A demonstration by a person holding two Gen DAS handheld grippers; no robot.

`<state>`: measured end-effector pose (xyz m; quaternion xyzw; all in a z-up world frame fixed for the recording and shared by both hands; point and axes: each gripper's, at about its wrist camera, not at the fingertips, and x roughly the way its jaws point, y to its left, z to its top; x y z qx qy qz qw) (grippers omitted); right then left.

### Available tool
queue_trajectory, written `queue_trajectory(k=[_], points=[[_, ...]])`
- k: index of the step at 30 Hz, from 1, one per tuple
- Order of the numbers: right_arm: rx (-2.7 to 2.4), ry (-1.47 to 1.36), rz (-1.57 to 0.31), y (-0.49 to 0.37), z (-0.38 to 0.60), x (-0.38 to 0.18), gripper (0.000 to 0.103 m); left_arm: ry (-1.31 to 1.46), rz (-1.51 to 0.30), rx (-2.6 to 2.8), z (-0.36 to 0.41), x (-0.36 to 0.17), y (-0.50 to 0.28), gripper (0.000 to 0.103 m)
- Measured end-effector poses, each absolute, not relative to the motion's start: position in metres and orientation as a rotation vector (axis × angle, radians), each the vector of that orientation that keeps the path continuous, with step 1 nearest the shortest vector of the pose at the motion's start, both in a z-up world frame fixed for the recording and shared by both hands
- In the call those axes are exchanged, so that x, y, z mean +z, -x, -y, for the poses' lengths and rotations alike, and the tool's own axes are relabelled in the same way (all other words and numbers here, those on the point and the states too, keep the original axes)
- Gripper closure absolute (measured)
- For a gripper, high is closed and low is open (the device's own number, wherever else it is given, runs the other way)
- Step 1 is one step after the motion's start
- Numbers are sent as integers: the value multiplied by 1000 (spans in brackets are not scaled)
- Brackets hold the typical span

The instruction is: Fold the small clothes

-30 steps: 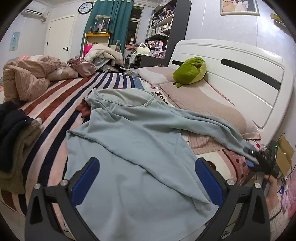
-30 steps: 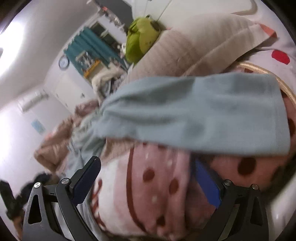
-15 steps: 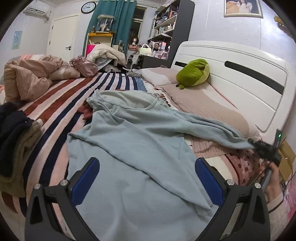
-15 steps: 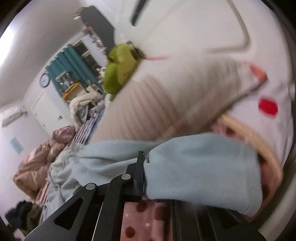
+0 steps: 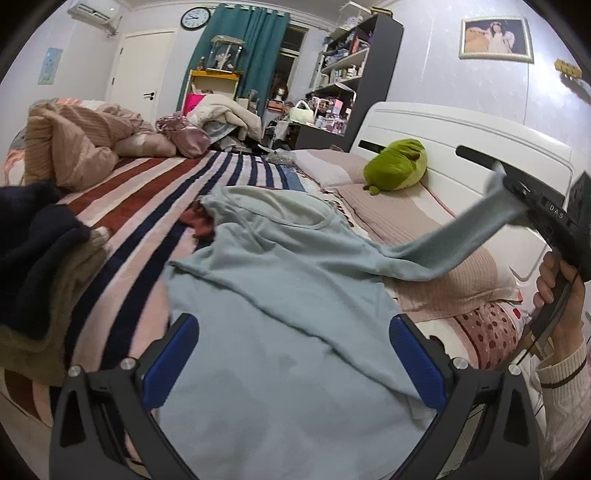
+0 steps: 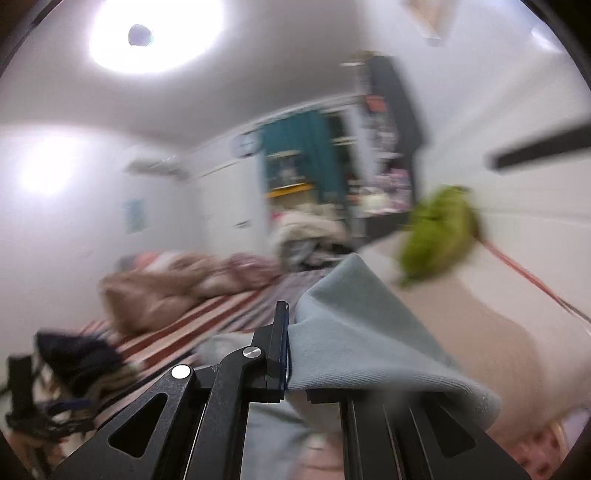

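White headboard, teal curtain, wall clock, bookshelf.

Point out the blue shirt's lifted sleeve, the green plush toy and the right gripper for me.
sleeve [image 5: 476,225], left wrist view, middle of the raised stretch.
green plush toy [image 5: 397,170], left wrist view, centre of its body.
right gripper [image 6: 291,350], right wrist view, where its fingers pinch the sleeve.

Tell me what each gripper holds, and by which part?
Right gripper: the light blue shirt, by its sleeve end. Left gripper: nothing.
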<state>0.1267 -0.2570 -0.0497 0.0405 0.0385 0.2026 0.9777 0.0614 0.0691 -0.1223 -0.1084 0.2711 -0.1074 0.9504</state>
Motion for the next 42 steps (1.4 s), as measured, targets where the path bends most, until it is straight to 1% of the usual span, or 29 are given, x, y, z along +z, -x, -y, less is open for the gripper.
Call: queue_trajectory(k=[2, 4, 6, 9, 11, 13, 14, 15, 17, 19, 21, 23, 26, 28, 29, 31, 32, 33, 35, 40, 42], points=[[545, -21, -125, -127, 206, -57, 101, 239, -548, -209, -82, -125, -57, 1], [683, 34, -221, -131, 151, -82, 101, 268, -543, -198, -100, -128, -50, 1], [790, 91, -343, -128, 107, -122, 101, 293, -542, -185, -115, -132, -42, 1], [889, 189, -587, -128, 49, -199, 101, 319, -554, -164, -134, -141, -35, 1], [915, 218, -743, -132, 24, -243, 98, 337, -572, -162, -143, -149, -33, 1], [890, 261, -798, -131, 18, -262, 98, 348, -588, -173, -144, -155, -34, 1], [891, 259, -795, -129, 20, -262, 97, 353, -595, -186, -143, -158, -36, 1], [897, 249, -798, -127, 23, -260, 93, 360, -604, -208, -140, -161, -39, 2], [933, 211, -798, -126, 31, -245, 73, 363, -615, -243, -131, -164, -45, 4], [946, 186, -740, -116, 51, -223, 66, 352, -632, -292, -115, -168, -55, 9], [922, 163, -690, -110, 75, -203, 66, 332, -660, -328, -96, -173, -67, 19], [869, 125, -645, -102, 106, -189, 63, 296, -694, -353, -76, -178, -81, 25], [801, 65, -613, -105, 142, -180, 63, 222, -746, -380, -44, -188, -105, 27], [761, 19, -609, -107, 166, -180, 63, 175, -778, -400, -25, -194, -117, 34], [746, -1, -612, -107, 175, -181, 63, 148, -796, -406, -16, -198, -121, 40], [721, -40, -616, -106, 193, -186, 63, 91, -831, -406, 2, -207, -129, 57], [715, -55, -618, -104, 200, -188, 63, 67, -841, -398, 7, -210, -131, 76], [709, -68, -619, -103, 205, -190, 63, 47, -843, -387, 10, -212, -131, 85], [700, -90, -624, -103, 214, -194, 63, 52, -817, -381, 8, -207, -125, 96], [688, -111, -632, -105, 221, -197, 63, 75, -716, -308, -26, -179, -94, 96], [687, -118, -631, -108, 224, -197, 63, 85, -698, -307, -38, -175, -83, 94]])
